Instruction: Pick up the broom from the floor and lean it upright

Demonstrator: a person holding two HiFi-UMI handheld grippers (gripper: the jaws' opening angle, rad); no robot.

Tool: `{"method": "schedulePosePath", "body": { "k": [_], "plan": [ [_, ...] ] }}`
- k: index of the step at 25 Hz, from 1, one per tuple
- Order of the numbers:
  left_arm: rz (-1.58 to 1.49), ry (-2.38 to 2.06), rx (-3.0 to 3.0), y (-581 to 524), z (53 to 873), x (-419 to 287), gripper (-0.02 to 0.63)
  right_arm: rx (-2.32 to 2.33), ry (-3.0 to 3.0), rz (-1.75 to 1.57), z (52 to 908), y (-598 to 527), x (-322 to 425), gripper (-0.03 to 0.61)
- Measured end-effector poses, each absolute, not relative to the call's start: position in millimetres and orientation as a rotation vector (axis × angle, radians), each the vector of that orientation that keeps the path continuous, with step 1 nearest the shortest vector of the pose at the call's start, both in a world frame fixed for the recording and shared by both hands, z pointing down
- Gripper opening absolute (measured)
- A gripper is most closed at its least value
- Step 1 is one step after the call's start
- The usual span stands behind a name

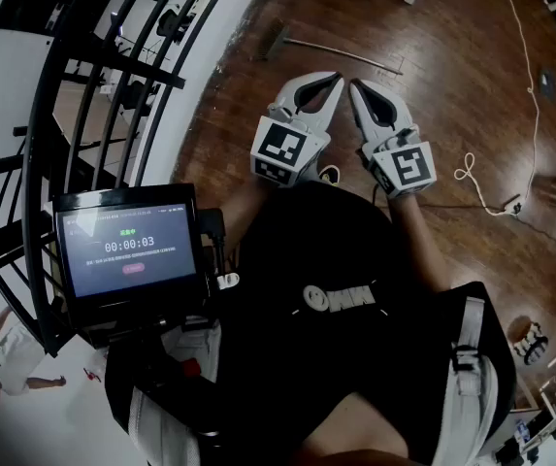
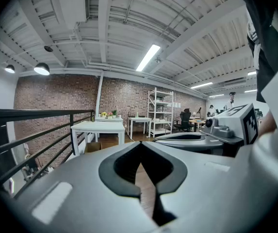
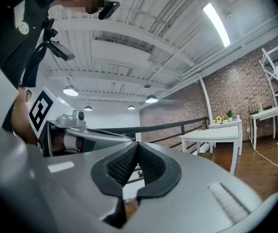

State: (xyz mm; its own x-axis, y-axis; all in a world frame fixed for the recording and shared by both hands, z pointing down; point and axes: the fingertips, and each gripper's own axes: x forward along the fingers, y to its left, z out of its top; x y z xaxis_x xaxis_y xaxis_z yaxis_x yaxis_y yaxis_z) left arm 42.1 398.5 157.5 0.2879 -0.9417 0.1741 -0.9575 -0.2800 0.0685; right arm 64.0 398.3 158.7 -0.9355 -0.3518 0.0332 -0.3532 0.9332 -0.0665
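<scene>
The broom (image 1: 336, 54) lies flat on the dark wooden floor ahead of me, its brush head at the left and its thin handle running right. Both grippers are held side by side at chest height, short of the broom and well above it. My left gripper (image 1: 337, 79) is shut with nothing between its pads. My right gripper (image 1: 353, 85) is shut and empty too. In the left gripper view the closed jaws (image 2: 140, 143) point level into the room, with the right gripper (image 2: 192, 140) beside them. In the right gripper view the closed tips (image 3: 138, 144) face the railing. Neither gripper view shows the broom.
A curved black railing (image 1: 113, 85) borders the floor at the left. A screen with a timer (image 1: 127, 250) hangs on my chest. A white cable (image 1: 530, 85) trails over the floor at the right. White tables (image 2: 97, 127) and a shelf (image 2: 160, 110) stand farther off.
</scene>
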Motion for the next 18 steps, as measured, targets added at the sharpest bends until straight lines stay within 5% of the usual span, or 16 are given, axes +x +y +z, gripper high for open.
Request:
{"method": "schedulePosePath", "body": {
  "k": [4, 18],
  "plan": [
    [0.174, -1.79, 2.347, 401, 157, 37, 0.014, 0.542, -3.062, 0.162, 161, 404, 65, 0.004],
    [0.219, -1.535, 2.363, 151, 248, -55, 0.014, 0.701, -2.875, 0.306, 232, 163, -19, 0.003]
  ]
}}
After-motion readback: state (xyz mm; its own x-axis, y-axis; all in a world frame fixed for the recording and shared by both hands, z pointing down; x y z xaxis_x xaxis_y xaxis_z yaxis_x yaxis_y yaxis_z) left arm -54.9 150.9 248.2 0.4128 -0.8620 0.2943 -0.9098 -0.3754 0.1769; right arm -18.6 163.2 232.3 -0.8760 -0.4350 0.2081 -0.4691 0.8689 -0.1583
